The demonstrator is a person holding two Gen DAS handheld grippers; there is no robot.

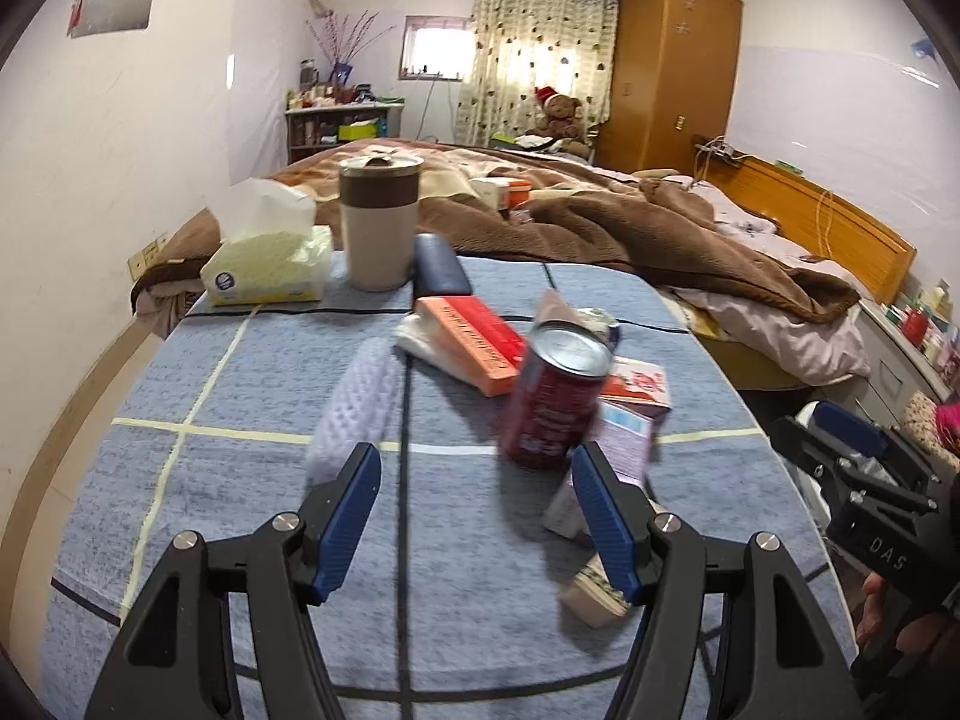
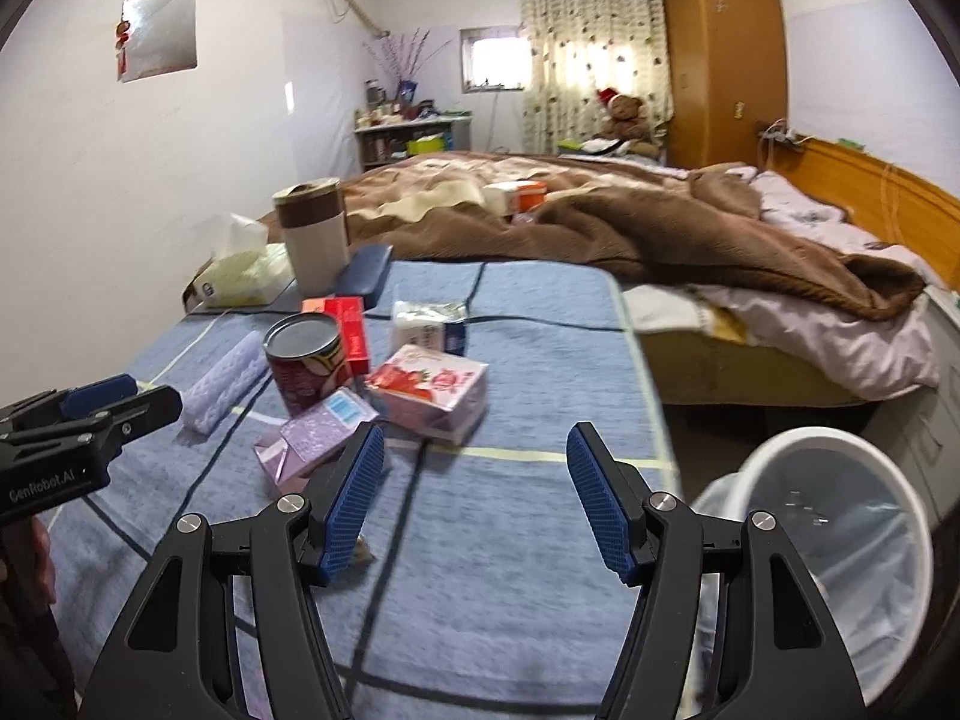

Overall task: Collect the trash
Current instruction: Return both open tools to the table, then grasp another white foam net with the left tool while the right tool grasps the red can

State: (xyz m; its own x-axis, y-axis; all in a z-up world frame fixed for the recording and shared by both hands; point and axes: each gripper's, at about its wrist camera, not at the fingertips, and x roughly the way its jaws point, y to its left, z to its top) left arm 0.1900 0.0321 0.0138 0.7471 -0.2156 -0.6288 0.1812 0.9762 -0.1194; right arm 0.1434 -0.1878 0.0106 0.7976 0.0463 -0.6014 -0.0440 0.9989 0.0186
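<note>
Trash lies on a table under a blue checked cloth (image 1: 240, 480). A red can (image 1: 558, 396) (image 2: 306, 360) stands upright in the middle. Around it lie a lavender foam sleeve (image 1: 360, 402) (image 2: 225, 384), a red box (image 1: 474, 342) (image 2: 351, 330), a pink strawberry carton (image 2: 432, 390) and a purple carton (image 2: 312, 438). My left gripper (image 1: 477, 480) is open just short of the can, nothing between its fingers. My right gripper (image 2: 477, 480) is open over bare cloth right of the purple carton. A white bin (image 2: 828, 516) stands below the table's right edge.
At the table's far end stand a beige and brown mug (image 1: 378, 222), a tissue box (image 1: 270, 270) and a dark case (image 1: 441, 267). A small crumpled packet (image 1: 594, 594) lies by my left gripper's right finger. A bed with a brown blanket (image 2: 630, 228) is behind.
</note>
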